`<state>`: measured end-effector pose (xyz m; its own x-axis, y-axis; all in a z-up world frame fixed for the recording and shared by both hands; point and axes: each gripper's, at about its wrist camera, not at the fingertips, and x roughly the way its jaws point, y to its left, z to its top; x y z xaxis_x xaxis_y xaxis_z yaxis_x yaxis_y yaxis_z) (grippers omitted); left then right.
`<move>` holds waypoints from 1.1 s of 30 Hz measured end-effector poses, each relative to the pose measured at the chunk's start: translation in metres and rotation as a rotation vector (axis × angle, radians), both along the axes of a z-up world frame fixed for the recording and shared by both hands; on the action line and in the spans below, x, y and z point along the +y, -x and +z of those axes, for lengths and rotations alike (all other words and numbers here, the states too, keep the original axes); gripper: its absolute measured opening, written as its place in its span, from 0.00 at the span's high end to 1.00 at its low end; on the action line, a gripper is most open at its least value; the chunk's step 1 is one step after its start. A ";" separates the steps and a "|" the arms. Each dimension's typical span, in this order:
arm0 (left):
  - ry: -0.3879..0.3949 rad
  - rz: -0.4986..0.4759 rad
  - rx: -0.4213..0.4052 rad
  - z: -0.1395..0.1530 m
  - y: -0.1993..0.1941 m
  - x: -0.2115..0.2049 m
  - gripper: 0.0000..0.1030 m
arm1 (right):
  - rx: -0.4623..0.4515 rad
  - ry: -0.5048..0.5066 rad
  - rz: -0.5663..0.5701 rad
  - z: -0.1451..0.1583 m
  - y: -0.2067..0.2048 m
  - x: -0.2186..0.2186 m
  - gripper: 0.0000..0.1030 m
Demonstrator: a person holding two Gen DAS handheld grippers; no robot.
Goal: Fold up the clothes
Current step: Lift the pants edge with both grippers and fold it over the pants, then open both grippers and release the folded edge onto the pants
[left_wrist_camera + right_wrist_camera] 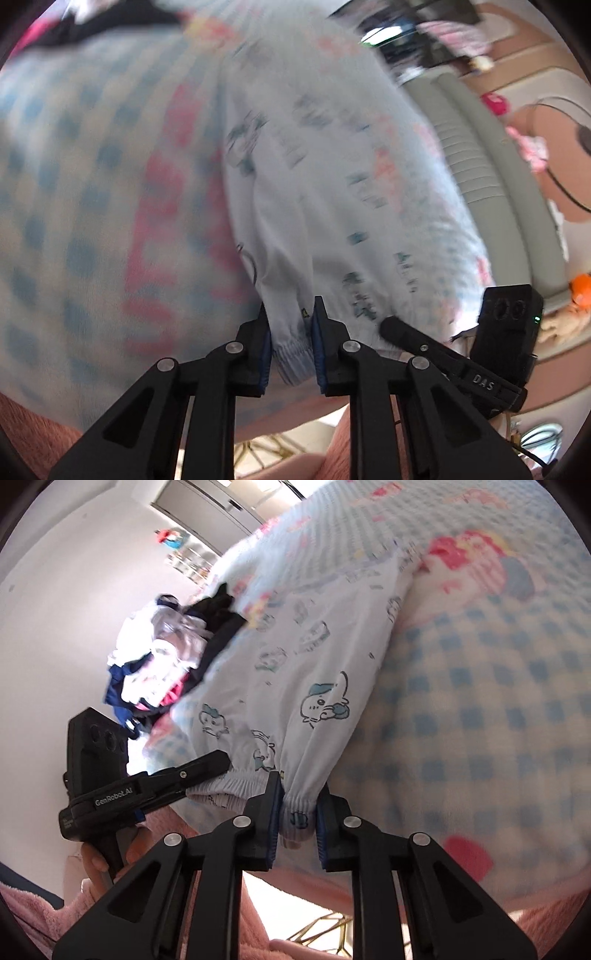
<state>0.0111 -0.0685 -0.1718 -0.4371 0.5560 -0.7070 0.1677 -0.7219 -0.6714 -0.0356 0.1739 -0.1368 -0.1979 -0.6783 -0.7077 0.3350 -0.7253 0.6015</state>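
Black left claw (218, 762) marked "GenRobot.AI"; right claw (388, 325) marked "DAS".

wall: plain white (62, 602)
bed cover: blue-and-white checks (480, 709)
headboard: grey, padded (476, 155)
light: bright daylight

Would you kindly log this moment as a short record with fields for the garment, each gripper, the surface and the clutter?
garment: pale blue printed trousers, spread out, elastic cuffs nearest the cameras
left gripper: tongs shut on one cuff
right gripper: tongs shut on the other cuff
surface: blue checked blanket under the trousers
clutter: heap of clothes at the far edge, unfolded
focus: left view blurred
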 end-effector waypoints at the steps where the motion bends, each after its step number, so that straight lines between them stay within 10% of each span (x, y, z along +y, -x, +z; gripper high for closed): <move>1: -0.030 0.006 -0.021 -0.006 -0.003 -0.005 0.79 | -0.020 -0.013 0.002 -0.006 -0.001 0.000 0.84; 6: -0.040 0.049 0.052 0.016 -0.010 -0.034 0.57 | 0.050 -0.022 0.020 0.009 -0.005 0.009 0.70; 17: 0.030 0.082 0.269 0.059 0.024 -0.019 0.61 | 0.156 -0.075 0.018 0.031 0.038 0.004 0.60; 22: 0.206 -0.022 0.098 0.019 0.045 0.009 0.67 | 0.162 -0.275 0.055 0.000 0.040 -0.033 0.61; 26: 0.204 0.043 0.048 0.012 0.032 -0.011 0.77 | 0.147 -0.345 0.031 -0.021 0.029 -0.021 0.65; 33: 0.236 0.038 0.141 0.037 0.010 -0.021 0.72 | 0.143 -0.300 -0.037 0.000 0.024 0.009 0.68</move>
